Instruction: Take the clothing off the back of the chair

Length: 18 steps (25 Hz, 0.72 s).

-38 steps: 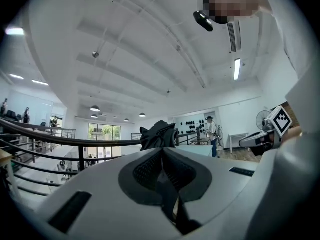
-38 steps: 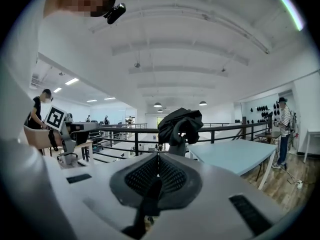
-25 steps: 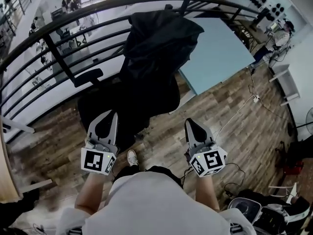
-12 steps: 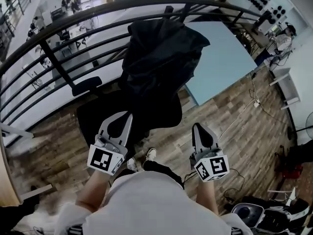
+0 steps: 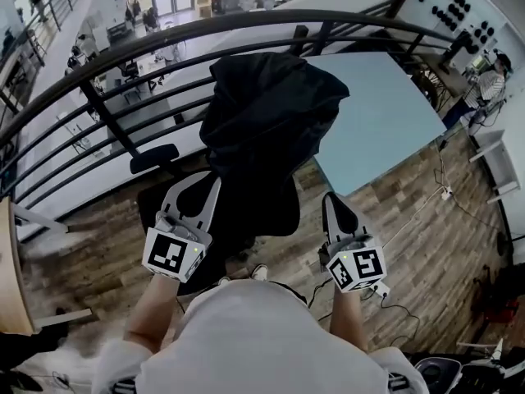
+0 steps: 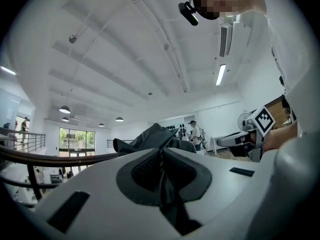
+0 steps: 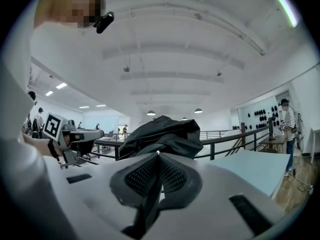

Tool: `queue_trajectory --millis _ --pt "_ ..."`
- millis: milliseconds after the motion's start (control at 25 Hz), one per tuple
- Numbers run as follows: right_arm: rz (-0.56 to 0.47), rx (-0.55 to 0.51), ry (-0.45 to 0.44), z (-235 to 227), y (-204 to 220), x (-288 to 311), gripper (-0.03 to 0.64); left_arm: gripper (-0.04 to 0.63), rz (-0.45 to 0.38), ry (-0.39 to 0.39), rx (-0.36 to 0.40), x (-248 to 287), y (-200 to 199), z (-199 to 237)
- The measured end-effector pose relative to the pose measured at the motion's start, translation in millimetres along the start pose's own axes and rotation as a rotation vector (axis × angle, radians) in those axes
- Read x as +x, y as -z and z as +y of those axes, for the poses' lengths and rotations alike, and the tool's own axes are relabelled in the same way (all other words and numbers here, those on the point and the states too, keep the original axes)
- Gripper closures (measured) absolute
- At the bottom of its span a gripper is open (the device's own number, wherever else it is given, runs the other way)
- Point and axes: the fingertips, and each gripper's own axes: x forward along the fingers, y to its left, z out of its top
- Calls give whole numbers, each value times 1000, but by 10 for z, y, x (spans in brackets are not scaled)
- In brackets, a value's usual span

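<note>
Nearest the camera, the left hand-held gripper and the right hand-held gripper are held level, side by side and well apart. The left hand-held gripper's own view shows its jaws clenched together with nothing between them. The right one's view shows the same: jaws pressed shut and empty.

Just beyond both tips stands the black office chair. The black crumpled fabric garment is draped over its backrest and hangs down toward the seat. In each gripper view the garment rises straight ahead, past the closed tips and apart from them. From the head view it lies between the two grippers and farther out.

To the right of the chair is a light blue flat surface over brown wood-plank floor. Behind the chair curves a black metal railing.
</note>
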Motion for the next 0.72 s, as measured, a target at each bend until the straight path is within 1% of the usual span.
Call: queue_trajectory --millis 120,240,280,360,440,520,600,720 --pt "2 6 -22 -48 33 57 597 569 -9 32 42 193 -153 5" --pt "21 36 -23 -123 117 88 597 560 -14 66 46 422 -344 15" --pt "24 40 -26 -139 131 105 597 541 -6 75 48 515 -397 21" --pt "29 41 -31 -183 158 130 597 424 21 99 63 740 -476 -4" --pt "30 43 -32 -227 171 139 597 336 47 116 93 982 -547 -52" --pt "24 46 -34 -257 173 140 597 288 62 120 134 1214 -620 -99" --pt "24 53 -30 -281 193 132 597 217 80 128 168 1437 -660 -158" --pt "29 65 -17 -313 235 97 597 127 142 146 190 1746 -623 -244"
